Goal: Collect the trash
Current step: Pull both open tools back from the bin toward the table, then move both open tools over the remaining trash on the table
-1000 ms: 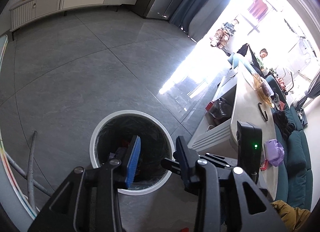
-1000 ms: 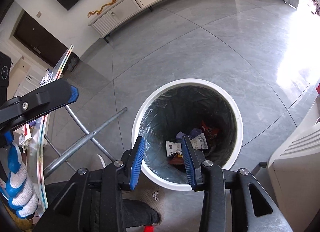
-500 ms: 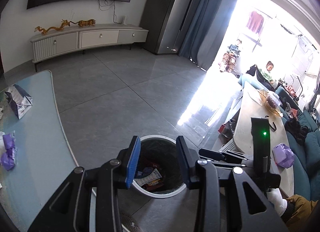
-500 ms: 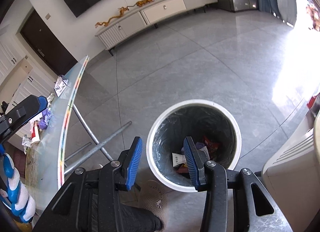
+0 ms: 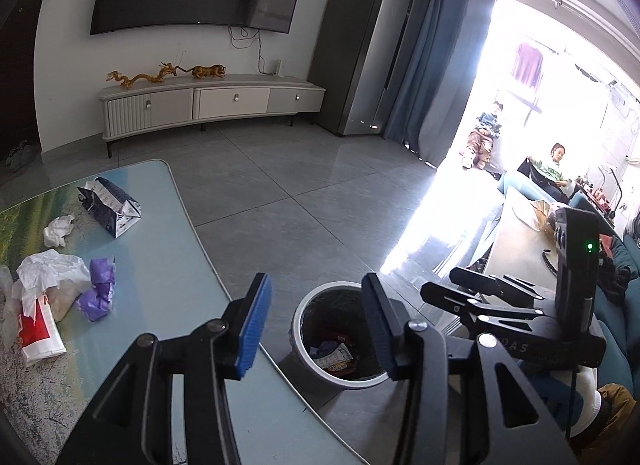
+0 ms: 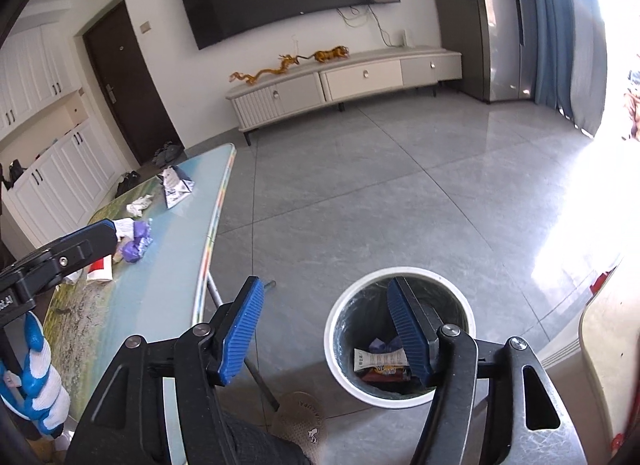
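Observation:
A white round trash bin point(image 5: 304, 307) point(image 6: 336, 317) stands on the floor beside the table, with wrappers point(image 6: 380, 361) inside. My left gripper point(image 5: 314, 325) hangs above the table edge and the bin, its jaws opening with nothing between them. My right gripper point(image 6: 326, 331) is high over the floor and the bin, jaws opening and empty too. On the glass table point(image 5: 168, 265) lie a crumpled purple bag point(image 5: 98, 293), a white and red plastic bag point(image 5: 36, 321), a dark snack bag point(image 5: 110, 205) and a white tissue wad point(image 5: 58, 231).
A gloved hand point(image 6: 38, 381) holds the left gripper at the left of the right wrist view. A slipper point(image 6: 300, 421) and metal table legs point(image 6: 260, 377) are below. A pale counter point(image 5: 520, 257) stands right of the bin. Two people sit by the bright window point(image 5: 552, 163).
Both grippers rose and tilted up from over the bin, so the table and the far wall came into view. Their jaws spread wider. The bin now looks smaller and lower.

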